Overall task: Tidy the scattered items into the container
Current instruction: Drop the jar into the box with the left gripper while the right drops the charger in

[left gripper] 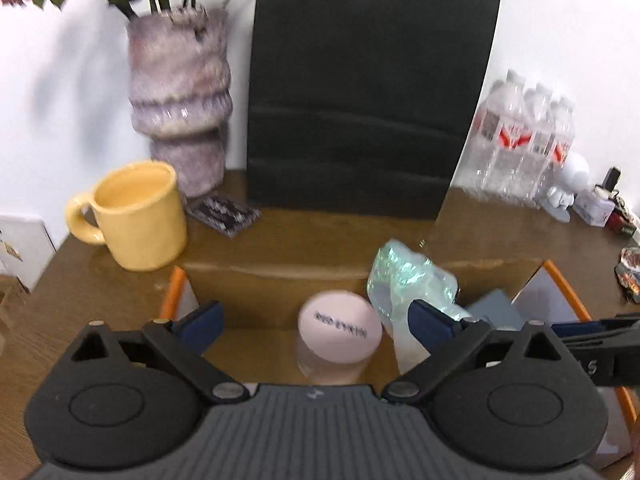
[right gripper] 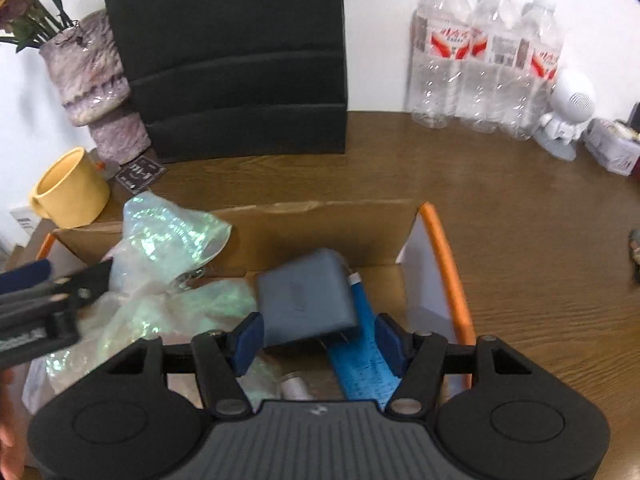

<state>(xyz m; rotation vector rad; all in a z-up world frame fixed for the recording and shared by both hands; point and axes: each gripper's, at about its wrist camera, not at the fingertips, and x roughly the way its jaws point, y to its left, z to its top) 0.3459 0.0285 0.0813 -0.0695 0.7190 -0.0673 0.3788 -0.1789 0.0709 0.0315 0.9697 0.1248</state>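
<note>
Brown corrugated cardboard box [right gripper: 304,220] on a glossy wood-grain table [right gripper: 520,208]; inside it, crinkled iridescent plastic film [right gripper: 168,236] – beside that a matt grey-blue block [right gripper: 304,300]

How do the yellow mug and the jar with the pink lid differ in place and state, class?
The yellow mug stands on the table outside the cardboard box; the jar with the pink lid stands inside it. The mug is open-topped; the jar is capped. The mug has a handle; the jar shows none. Both stand upright.
</note>
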